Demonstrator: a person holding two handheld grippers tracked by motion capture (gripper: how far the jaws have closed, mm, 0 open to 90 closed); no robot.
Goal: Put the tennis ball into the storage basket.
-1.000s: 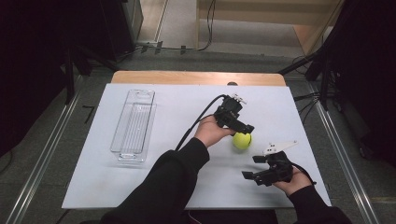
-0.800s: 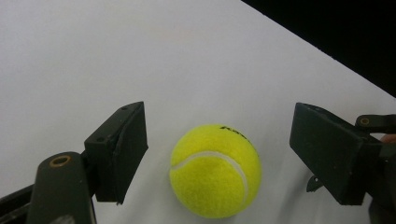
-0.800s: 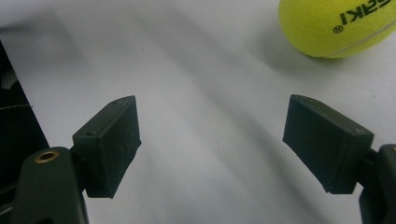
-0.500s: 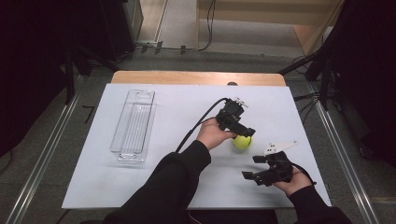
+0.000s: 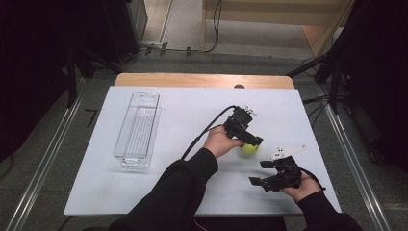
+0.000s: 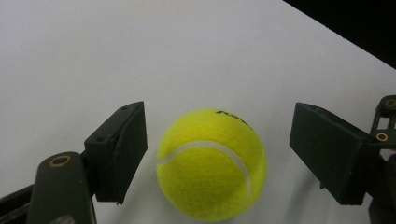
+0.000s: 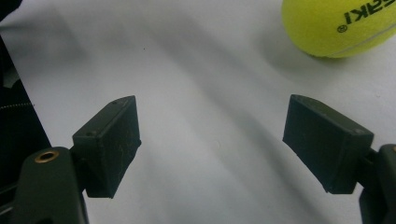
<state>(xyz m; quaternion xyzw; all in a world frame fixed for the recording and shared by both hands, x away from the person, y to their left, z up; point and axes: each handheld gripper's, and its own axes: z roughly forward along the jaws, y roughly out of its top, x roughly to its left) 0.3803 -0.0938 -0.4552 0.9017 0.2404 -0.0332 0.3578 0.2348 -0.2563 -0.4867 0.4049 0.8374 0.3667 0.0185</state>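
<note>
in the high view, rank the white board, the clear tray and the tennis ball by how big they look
1. White board, largest by far.
2. Clear tray, long and narrow.
3. Tennis ball, smallest, partly hidden by the left tongs.

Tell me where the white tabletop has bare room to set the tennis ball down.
Bare patches: between the clear tray and the left tongs, and the near-left corner of the white tabletop. It is crowded at right, where the tennis ball and the right tongs sit.

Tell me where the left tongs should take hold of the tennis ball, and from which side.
Grip the tennis ball across its widest middle, coming down from above as the left tongs already do. It is round and rests free on the white table, and the open jaws already stand on either side of it, so probably only closing remains.
</note>
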